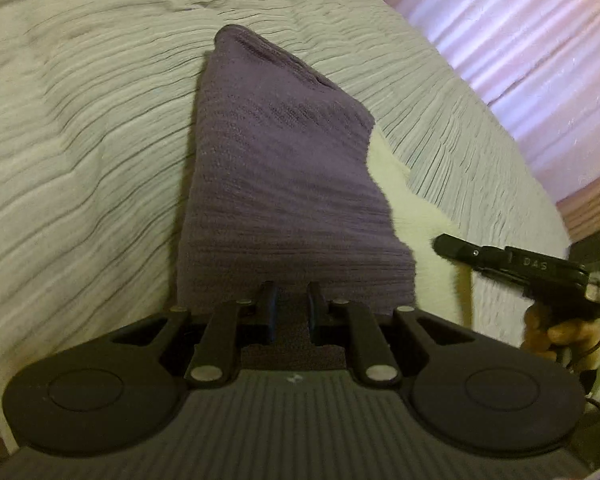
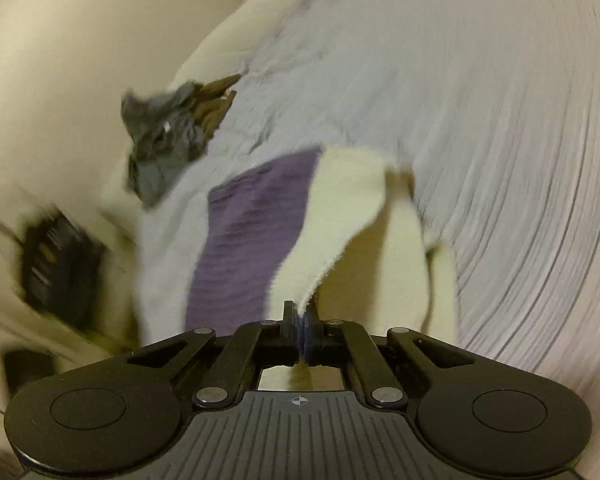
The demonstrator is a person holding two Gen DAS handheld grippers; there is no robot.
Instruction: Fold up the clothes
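From my left wrist view, my left gripper is nearly closed, and its fingers pinch the near edge of the purple cloth. The cloth runs away from me in a long tapering fold over the ribbed pale bedspread. A cream cloth shows from under the purple one along its right side. Over there my right gripper comes in from the right edge, its tip at the cream cloth, with my right hand around its handle below. A pinkish curtain hangs beyond the bed.

From my right wrist view, which is blurred, my right gripper is closed tight on a corner of the cream cloth, whose edge rises out of the jaws and spreads away over the bedspread. The purple cloth lies just left of it, touching it. Farther off, near the bed's left edge, sits a crumpled grey heap of clothing with something brown beside it. A dark object at far left is too smeared to tell.
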